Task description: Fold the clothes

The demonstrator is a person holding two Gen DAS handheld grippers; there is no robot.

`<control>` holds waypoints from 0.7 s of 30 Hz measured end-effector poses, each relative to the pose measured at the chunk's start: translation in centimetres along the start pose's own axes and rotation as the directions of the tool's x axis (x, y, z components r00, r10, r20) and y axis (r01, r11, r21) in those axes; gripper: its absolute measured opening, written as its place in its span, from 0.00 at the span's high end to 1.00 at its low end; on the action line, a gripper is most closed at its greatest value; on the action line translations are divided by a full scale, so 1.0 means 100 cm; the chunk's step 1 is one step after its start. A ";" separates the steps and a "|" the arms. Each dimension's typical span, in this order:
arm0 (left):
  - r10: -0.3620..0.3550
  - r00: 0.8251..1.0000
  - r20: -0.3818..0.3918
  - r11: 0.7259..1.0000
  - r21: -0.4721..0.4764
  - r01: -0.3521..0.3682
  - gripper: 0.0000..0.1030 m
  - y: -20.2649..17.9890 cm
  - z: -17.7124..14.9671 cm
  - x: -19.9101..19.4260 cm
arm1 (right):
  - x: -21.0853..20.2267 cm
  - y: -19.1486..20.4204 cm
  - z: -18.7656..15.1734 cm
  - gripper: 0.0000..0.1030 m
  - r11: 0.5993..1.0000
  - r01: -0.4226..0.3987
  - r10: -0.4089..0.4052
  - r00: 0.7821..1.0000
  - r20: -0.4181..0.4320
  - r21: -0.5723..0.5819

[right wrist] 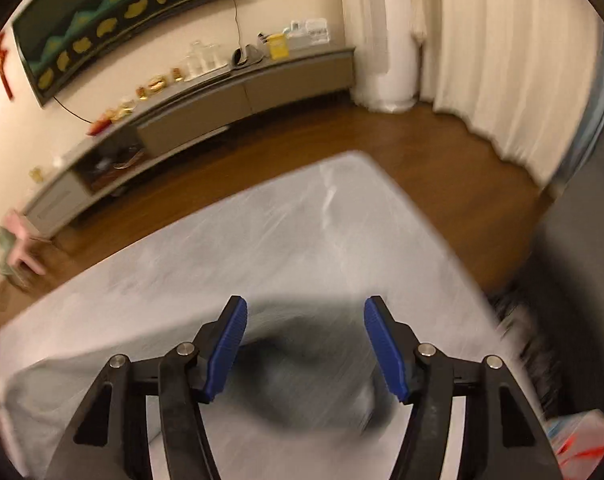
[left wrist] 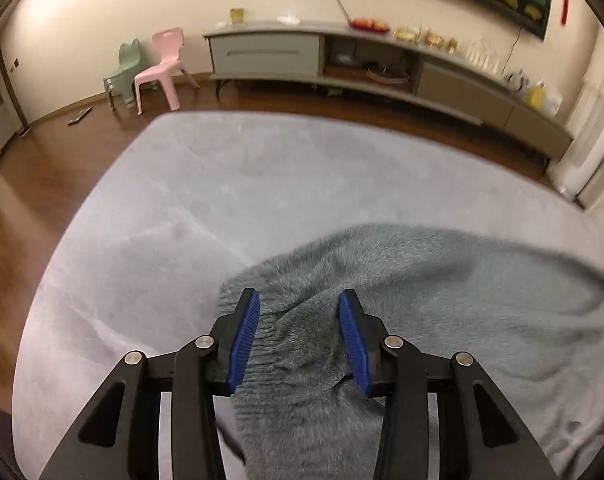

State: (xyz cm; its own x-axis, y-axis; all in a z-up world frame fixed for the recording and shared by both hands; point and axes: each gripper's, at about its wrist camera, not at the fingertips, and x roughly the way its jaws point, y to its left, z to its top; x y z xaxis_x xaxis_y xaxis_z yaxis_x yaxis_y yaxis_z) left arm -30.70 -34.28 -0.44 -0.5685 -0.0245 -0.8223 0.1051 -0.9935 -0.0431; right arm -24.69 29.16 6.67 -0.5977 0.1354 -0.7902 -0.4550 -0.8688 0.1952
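Garment fuzzy grey, on pale mat; left gripper parted astride fold; right gripper parted, empty.

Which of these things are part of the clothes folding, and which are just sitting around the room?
Part of the job:
fuzzy grey garment
left tongs, open over it
right tongs, open
grey pad it lies on

Just lying about:
pink chair
green chair
long cabinet
curtains
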 end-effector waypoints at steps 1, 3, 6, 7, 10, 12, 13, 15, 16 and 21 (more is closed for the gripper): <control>-0.018 1.000 -0.002 1.000 0.008 0.018 0.56 0.002 -0.002 -0.010 | -0.013 0.004 -0.018 0.38 0.999 -0.049 0.048 0.999 -0.013 -0.025; -0.046 0.999 -0.015 0.999 0.019 0.047 0.46 0.005 -0.014 -0.029 | -0.040 0.018 -0.060 0.38 0.987 -0.108 0.100 0.993 -0.066 -0.120; -0.099 0.993 -0.061 0.993 0.061 0.103 0.43 0.004 -0.044 -0.055 | -0.085 0.037 -0.125 0.37 0.955 -0.181 0.152 0.979 -0.136 -0.235; -0.106 0.992 -0.065 0.991 0.069 0.110 0.42 -0.001 -0.054 -0.065 | -0.103 0.041 -0.148 0.34 0.944 -0.207 0.174 0.974 -0.147 -0.257; -0.112 0.987 -0.118 0.988 0.092 0.124 0.41 -0.014 -0.094 -0.081 | -0.136 0.052 -0.216 0.32 0.904 -0.254 0.190 0.959 -0.210 -0.344; -0.122 0.980 -0.155 0.983 0.117 0.141 0.41 -0.022 -0.120 -0.088 | -0.151 0.059 -0.262 0.29 0.871 -0.275 0.179 0.949 -0.260 -0.406; -0.128 0.978 -0.162 0.980 0.133 0.150 0.41 -0.027 -0.132 -0.093 | -0.158 0.062 -0.284 0.29 0.853 -0.287 0.172 0.943 -0.284 -0.436; -0.139 0.977 -0.164 0.975 0.150 0.164 0.41 -0.036 -0.149 -0.105 | -0.147 0.069 -0.314 0.29 0.809 -0.248 0.083 0.946 -0.314 -0.532; -0.147 0.976 -0.159 0.974 0.150 0.172 0.41 -0.039 -0.156 -0.111 | -0.142 0.073 -0.328 0.29 0.787 -0.223 0.033 0.946 -0.322 -0.576; -0.102 0.981 -0.163 0.972 0.195 0.133 0.43 -0.058 -0.183 -0.108 | -0.112 0.077 -0.331 0.78 0.696 -0.136 -0.126 0.944 -0.306 -0.705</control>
State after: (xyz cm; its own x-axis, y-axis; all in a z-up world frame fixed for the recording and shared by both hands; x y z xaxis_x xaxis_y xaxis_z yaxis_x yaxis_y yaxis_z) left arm -10.21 -26.17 -1.65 -0.4360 0.0955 -0.8949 -0.1328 -0.9903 -0.0409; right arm 0.32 5.16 -2.21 -0.3046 0.0911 -0.9481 0.2299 -0.9590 -0.1660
